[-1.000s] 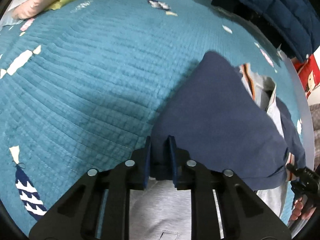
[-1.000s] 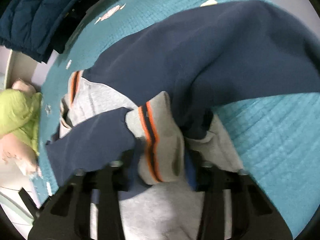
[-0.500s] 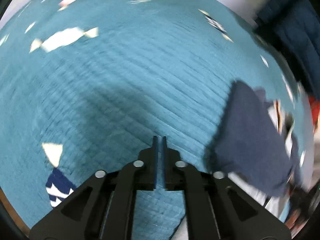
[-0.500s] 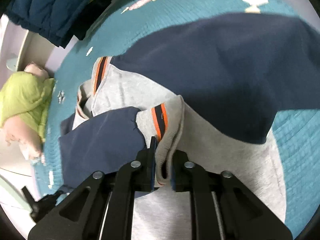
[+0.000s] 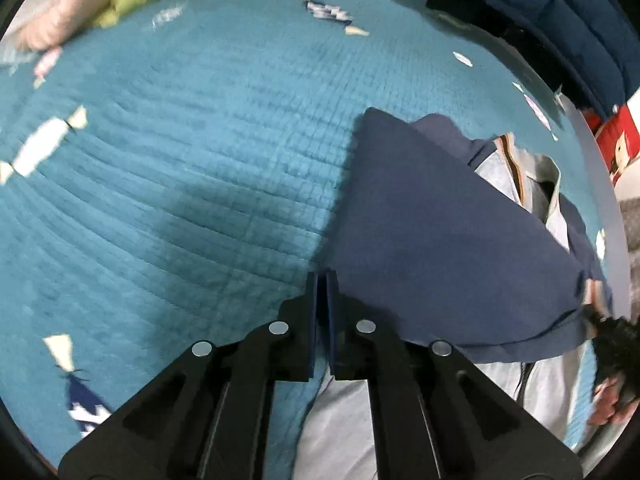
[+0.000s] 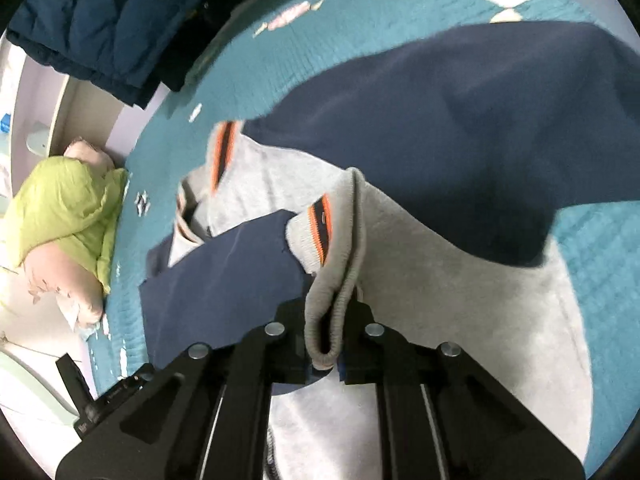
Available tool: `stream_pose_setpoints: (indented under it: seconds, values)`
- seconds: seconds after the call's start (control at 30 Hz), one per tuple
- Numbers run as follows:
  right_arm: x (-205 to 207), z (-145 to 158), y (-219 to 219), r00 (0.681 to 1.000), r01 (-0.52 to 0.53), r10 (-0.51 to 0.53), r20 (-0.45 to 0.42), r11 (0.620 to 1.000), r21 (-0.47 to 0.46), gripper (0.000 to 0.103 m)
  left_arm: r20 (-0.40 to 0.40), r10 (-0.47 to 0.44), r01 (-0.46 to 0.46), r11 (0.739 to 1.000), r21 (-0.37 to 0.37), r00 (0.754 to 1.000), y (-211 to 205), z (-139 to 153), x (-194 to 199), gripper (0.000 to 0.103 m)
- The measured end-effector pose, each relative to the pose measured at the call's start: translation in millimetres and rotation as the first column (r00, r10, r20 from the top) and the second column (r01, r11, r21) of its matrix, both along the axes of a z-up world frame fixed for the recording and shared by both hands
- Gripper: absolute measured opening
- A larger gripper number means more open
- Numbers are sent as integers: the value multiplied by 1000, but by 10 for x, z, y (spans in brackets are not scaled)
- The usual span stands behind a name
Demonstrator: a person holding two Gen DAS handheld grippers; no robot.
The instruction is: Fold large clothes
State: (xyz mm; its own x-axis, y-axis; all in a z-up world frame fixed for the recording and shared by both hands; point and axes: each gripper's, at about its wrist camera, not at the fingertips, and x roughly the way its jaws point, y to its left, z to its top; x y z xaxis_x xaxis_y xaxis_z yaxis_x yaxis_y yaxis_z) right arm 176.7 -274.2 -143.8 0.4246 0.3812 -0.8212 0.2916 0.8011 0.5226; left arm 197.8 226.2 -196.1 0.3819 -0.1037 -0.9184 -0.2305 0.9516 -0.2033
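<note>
Spreading across most of both views: a teal quilted bedspread (image 5: 200,184), serving as the flat working surface for the fold. Lying on it toward the right of the left wrist view and filling the centre of the right wrist view: the grey and navy sweatshirt (image 6: 460,300), the garment being folded, with one navy sleeve (image 6: 460,120) draped over the grey body, probably already brought inward to narrow the shape. Crossing from the other side: a second navy sleeve (image 6: 224,280), ending in a grey cuff (image 6: 332,256) with orange and navy stripes.

Sitting off at the edges, out of the working area: a dark blue padded jacket (image 6: 100,20) and a green and pink bundle of bedding (image 6: 68,216).

Gripping the ribbed grey cuff, doubled into a loop: the right gripper (image 6: 324,344), closing tighter on the fabric, pinching there most likely because the cuff gives the best handle for steering the whole sleeve across the body. Raising the cuff slightly off the grey body, so the sleeve can travel without dragging the layers beneath.

Hanging just off the navy edge of the garment, over the boundary of bedspread and cloth: the left gripper (image 5: 322,300), pressed together with nothing visible between the pads, seemingly free for the next hold.
</note>
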Motion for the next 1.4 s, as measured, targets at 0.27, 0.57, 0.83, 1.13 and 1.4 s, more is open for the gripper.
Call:
stream_pose_setpoints:
  seconds: [0.27, 0.57, 0.83, 1.13, 1.4]
  values:
    - [20, -277, -132, 997, -9, 8, -77, 1000, -23, 22, -31, -71, 75, 985, 153, 997, 65, -111, -4, 7]
    - [269, -240, -80, 996, -44, 41, -84, 998, -44, 38, 44, -11, 16, 995, -100, 999, 157, 57, 1090, 78]
    - [328, -348, -46, 992, -55, 54, -116, 998, -12, 38, -124, -145, 133, 986, -100, 982, -140, -278, 1675, 10]
    - [291, -242, -6, 997, -39, 36, -62, 998, -40, 14, 67, -99, 106, 988, -115, 993, 35, 348, 1476, 8]
    - [244, -244, 11, 996, -19, 15, -87, 999, -41, 13, -11, -74, 74, 997, -11, 997, 109, -40, 1527, 8]
